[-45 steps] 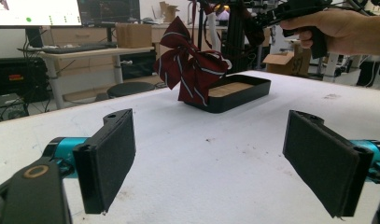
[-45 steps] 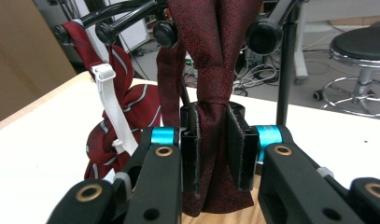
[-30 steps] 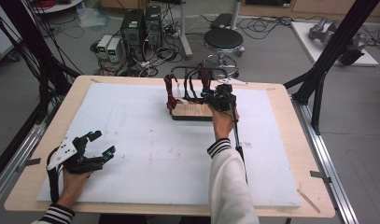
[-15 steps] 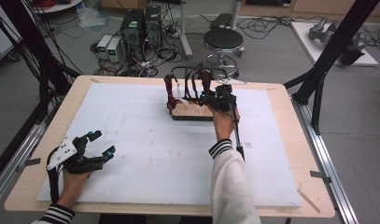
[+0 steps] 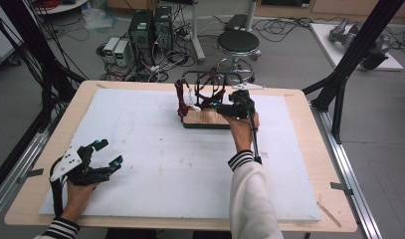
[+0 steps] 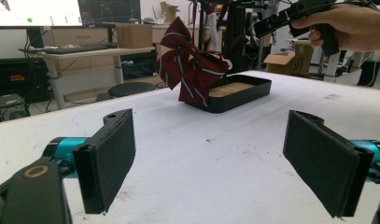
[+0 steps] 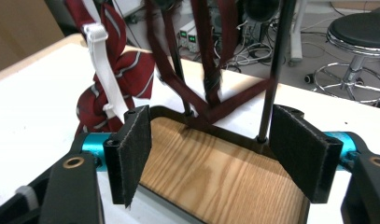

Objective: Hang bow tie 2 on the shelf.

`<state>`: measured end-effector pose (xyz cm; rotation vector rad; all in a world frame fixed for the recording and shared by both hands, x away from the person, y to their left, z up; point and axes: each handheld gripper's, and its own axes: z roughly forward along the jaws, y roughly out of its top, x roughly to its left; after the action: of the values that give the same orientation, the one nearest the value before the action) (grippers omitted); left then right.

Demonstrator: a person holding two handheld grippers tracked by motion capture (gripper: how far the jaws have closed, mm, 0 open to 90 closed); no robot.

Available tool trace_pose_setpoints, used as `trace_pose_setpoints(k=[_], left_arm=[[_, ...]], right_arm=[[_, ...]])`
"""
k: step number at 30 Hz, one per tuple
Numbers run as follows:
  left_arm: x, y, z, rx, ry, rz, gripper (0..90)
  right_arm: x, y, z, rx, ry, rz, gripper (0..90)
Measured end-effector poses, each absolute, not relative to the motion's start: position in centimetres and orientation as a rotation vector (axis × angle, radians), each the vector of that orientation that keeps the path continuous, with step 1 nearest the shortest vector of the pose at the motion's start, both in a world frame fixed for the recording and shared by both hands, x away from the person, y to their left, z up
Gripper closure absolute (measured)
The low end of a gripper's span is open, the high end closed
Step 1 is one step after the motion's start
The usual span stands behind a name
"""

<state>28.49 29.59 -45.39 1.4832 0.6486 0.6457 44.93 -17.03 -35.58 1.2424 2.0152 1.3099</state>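
A small rack with a wooden base [image 5: 206,119] and a black wire frame [image 5: 205,75] stands at the table's far middle. A dark red striped bow tie [image 5: 182,102] hangs at its left end, with a white strap [image 7: 103,70] beside it. More red straps [image 7: 206,60] drape from the frame. My right gripper [image 5: 219,106] hovers over the base's right part. Its jaws have just been opening and stand apart [image 7: 211,154], with no ribbon between the pads. My left gripper [image 5: 108,152] rests open near the front left, aimed across the table at the bow tie [image 6: 192,70].
A white mat [image 5: 155,164] covers most of the wooden table [image 5: 309,114]. Black frame posts rise at the table's left and right sides. A stool [image 5: 238,42] and computer boxes [image 5: 150,27] stand on the floor beyond the far edge.
Both hands keep their places. The right gripper's jaws at the rack have spread apart.
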Motion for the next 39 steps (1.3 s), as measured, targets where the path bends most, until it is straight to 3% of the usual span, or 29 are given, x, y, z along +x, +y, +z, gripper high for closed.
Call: trace_pose_setpoints(k=[13, 16, 23, 34, 39], left_arm=[[28.5, 29.6, -45.4, 1.483, 0.645, 0.642, 17.3], [28.5, 29.6, -45.4, 1.482, 0.643, 0.644, 17.3], [28.5, 29.5, -45.4, 1.489, 0.646, 0.644, 17.3], [28.5, 29.5, -45.4, 1.488, 0.645, 0.645, 17.1], [28.5, 29.6, -45.4, 1.486, 0.644, 0.645, 16.8]], right_arm=[[42.5, -17.7, -34.3, 1.166, 2.028, 1.37, 17.9], [40.8, -18.7, -34.0, 1.147, 2.003, 1.405, 12.8], [36.6, -20.9, -33.9, 1.058, 1.974, 1.451, 11.6], [29.6, -24.5, -37.0, 0.93, 1.885, 1.477, 11.6], [27.4, -26.0, -40.3, 0.95, 1.822, 1.471, 11.6]])
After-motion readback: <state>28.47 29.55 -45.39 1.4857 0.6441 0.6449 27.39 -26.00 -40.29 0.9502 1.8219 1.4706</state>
